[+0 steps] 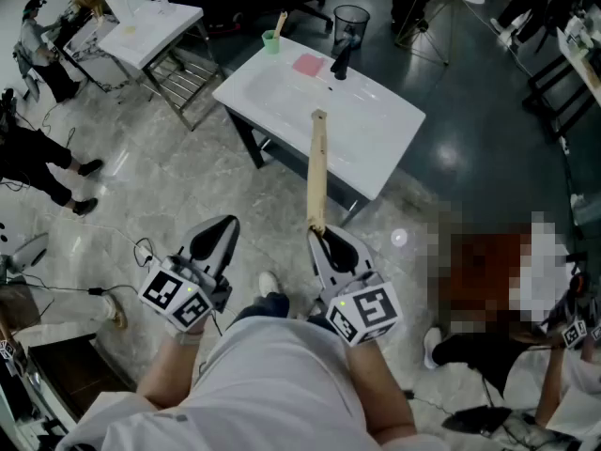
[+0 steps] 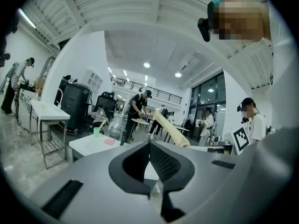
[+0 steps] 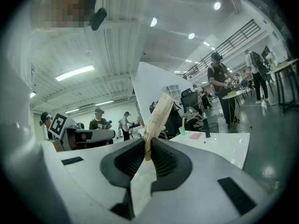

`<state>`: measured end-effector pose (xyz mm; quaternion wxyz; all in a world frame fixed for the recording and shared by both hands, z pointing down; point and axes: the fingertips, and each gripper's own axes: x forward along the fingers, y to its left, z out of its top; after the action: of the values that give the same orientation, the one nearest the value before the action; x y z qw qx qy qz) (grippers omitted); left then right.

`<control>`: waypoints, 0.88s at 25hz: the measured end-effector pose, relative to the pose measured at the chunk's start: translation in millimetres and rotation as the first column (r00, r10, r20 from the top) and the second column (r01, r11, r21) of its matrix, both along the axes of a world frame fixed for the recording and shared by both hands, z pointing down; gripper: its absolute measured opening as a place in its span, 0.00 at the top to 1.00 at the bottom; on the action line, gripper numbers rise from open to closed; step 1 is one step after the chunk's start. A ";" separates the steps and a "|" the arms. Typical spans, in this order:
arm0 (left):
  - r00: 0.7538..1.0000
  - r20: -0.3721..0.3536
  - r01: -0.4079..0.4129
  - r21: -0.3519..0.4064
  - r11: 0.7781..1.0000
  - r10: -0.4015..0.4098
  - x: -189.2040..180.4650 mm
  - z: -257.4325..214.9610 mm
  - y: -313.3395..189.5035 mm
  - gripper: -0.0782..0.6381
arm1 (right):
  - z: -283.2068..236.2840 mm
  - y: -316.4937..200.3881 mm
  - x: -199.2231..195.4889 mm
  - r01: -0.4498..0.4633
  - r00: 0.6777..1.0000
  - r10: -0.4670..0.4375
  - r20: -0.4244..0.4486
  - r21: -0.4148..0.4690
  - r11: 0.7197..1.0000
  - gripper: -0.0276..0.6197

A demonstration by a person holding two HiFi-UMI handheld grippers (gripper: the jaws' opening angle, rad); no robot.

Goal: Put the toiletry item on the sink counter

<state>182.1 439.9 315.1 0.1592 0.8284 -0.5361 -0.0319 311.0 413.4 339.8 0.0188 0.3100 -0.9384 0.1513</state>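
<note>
One tan packet [image 1: 317, 172], print illegible

Floor [image 1: 141, 186] was pale marbled tile at 9 o'clock, dark and glossy from 1 to 3 o'clock. White side table [image 1: 155, 26] stood at 11 o'clock, metal rack [image 1: 183, 78] beneath. Wire bin [image 1: 350, 22] at 12 o'clock. Cables [image 1: 66, 289] trailed at 8 o'clock. Ceiling [image 2: 140, 13] was white, ribbed; round lights [image 2: 146, 65] shone. Tall dark-framed windows [image 2: 205, 94] lined far wall.
</note>
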 end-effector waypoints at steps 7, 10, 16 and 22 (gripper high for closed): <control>0.999 -0.021 -0.025 -0.002 1.000 0.025 -30.8 3.4 -6.7 0.87 | -1.2 -6.5 -36.8 -0.008 1.000 0.008 -0.019 0.010 1.000 0.88; 0.999 -0.030 -0.033 -0.002 0.999 0.033 -45.6 4.4 -7.8 0.87 | -1.1 -8.4 -51.3 -0.014 0.999 0.014 -0.029 0.012 1.000 0.88; 0.998 -0.053 -0.031 -0.011 0.999 0.030 -83.8 4.4 -9.3 0.87 | -4.7 -12.9 -82.9 -0.032 0.999 0.032 -0.029 0.008 0.999 0.88; 0.996 -0.064 -0.065 -0.012 0.998 0.064 -133.3 7.0 -7.8 0.87 | -3.7 -22.7 -123.1 -0.083 0.996 0.083 -0.016 -0.009 0.997 0.88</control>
<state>48.9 432.1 322.1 0.1828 0.8427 -0.5040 -0.0493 187.8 390.7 336.1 0.0215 0.3498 -0.9239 0.1537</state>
